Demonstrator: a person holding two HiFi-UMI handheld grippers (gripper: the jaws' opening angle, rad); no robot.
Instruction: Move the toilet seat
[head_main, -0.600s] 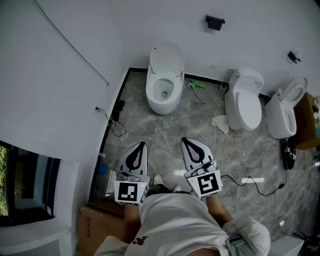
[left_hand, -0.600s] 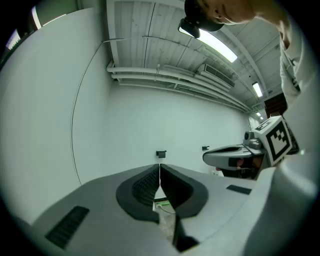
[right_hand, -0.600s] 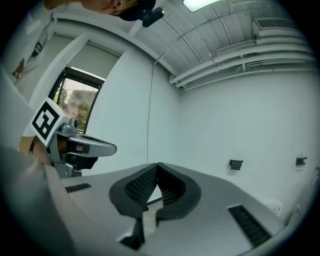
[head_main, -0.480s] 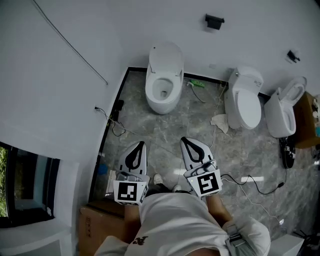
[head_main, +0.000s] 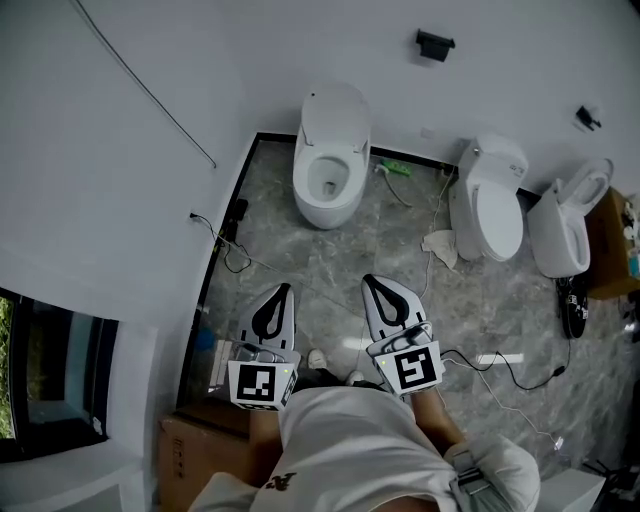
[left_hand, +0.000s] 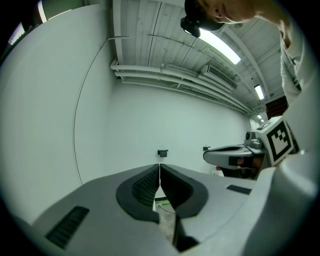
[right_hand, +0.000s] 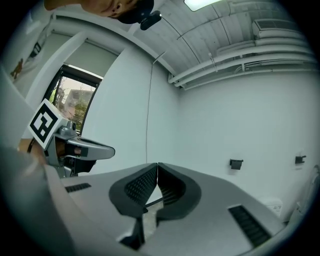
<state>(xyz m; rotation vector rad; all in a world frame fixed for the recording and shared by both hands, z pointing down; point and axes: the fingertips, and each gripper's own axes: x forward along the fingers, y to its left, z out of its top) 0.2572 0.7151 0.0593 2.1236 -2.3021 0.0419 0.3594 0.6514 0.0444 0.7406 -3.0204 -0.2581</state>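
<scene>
Approach step, we judge. Left gripper (head_main: 283, 289) and right gripper (head_main: 369, 281) both clenched, empty, at bottom centre. Toilet seat (head_main: 346, 192) top centre, well apart. Next we close in, jaws opened.

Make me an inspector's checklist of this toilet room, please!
Surface: grey marbled floor.
Job's things: left toilet has its lid raised and bowl open; middle toilet has its lid down; right toilet has its lid raised.
Clutter: pale rag beside the middle toilet; green item by the wall; cardboard box at the person's left.
Grippers: left gripper and right gripper are both shut, empty, held level, well short of the toilets.
Cables: black floor cable near the left wall; second cable right of the right gripper.
Surroundings: white walls, black wall fitting, window.
</scene>
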